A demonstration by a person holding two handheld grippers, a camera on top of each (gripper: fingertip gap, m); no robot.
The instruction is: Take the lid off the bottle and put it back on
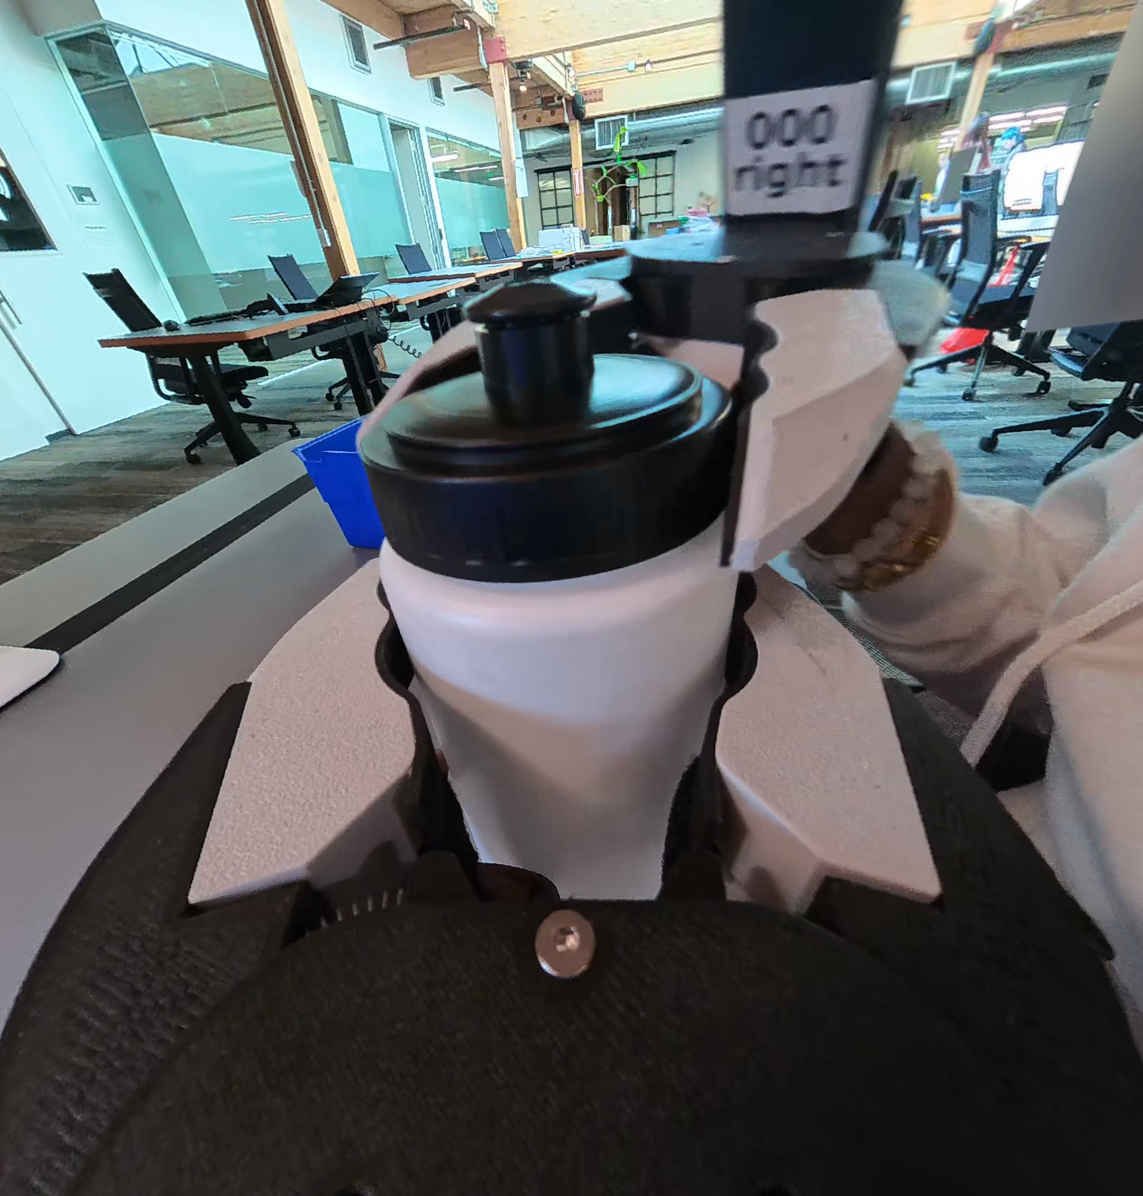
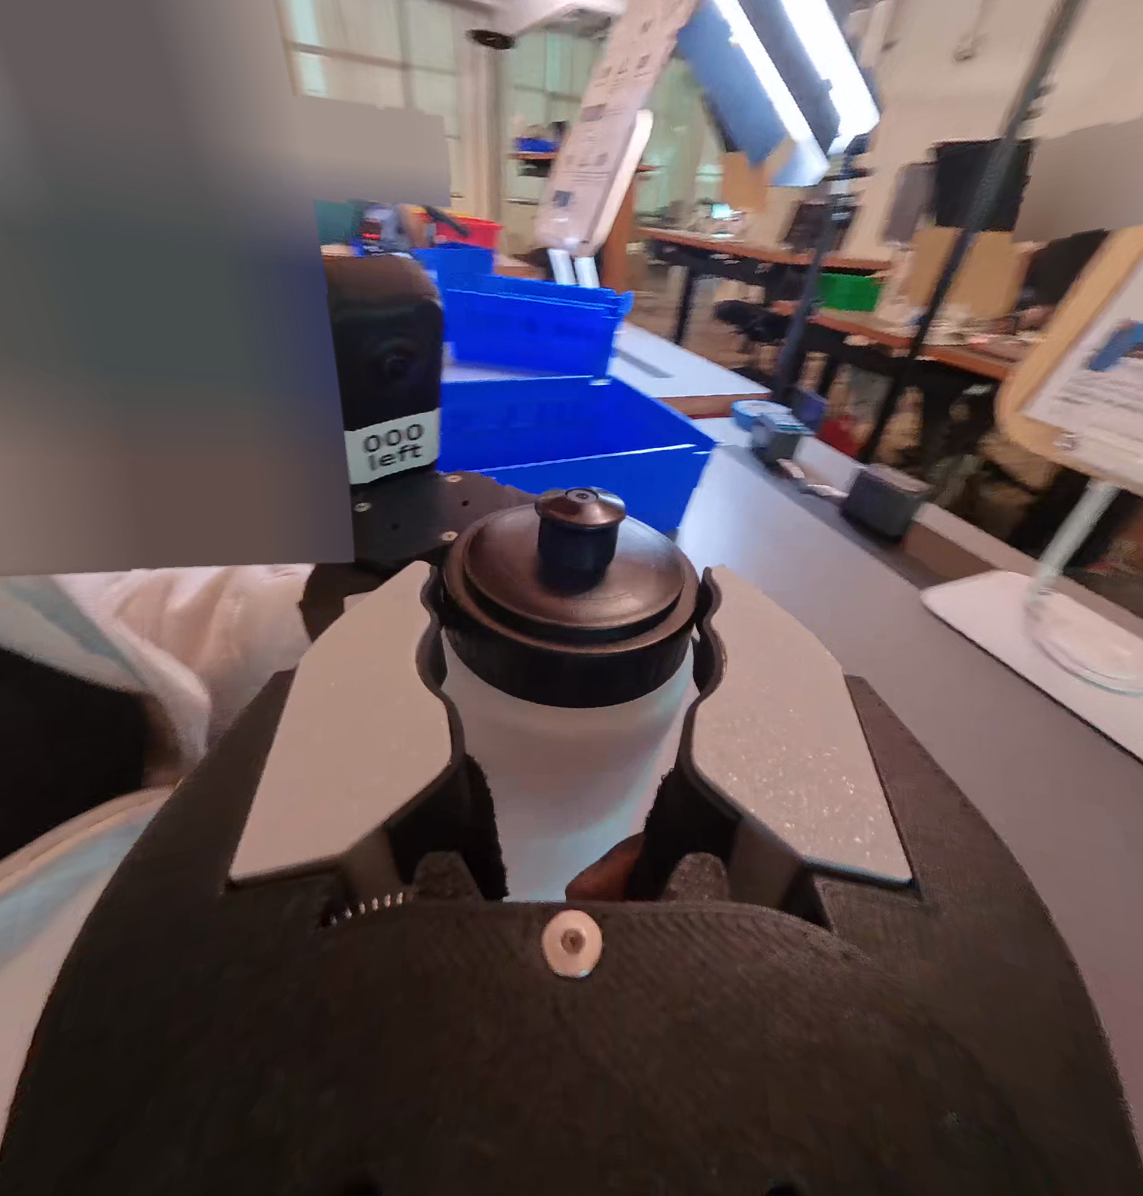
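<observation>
A white bottle [image 1: 568,679] with a black screw lid [image 1: 543,466] and spout stands upright between both grippers. My left gripper [image 1: 565,621] is shut on the bottle's body just below the lid. My right gripper [image 2: 568,602] is shut on the lid [image 2: 568,621] from the opposite side, its jaws pressing the lid's ribbed rim. One of its white fingers [image 1: 814,414] shows against the lid in the left wrist view. The lid sits on the bottle's neck [image 2: 568,764]; I cannot tell how tightly. The bottle's base is hidden.
A grey table [image 1: 135,647] lies below. Blue bins [image 2: 555,440] stand close behind the bottle, one also in the left wrist view [image 1: 339,479]. A white monitor base [image 2: 1021,641] is at the right. A person's white sleeve [image 1: 1041,582] is beside the bottle. The grippers' ends are close to 5 centimeters from one another.
</observation>
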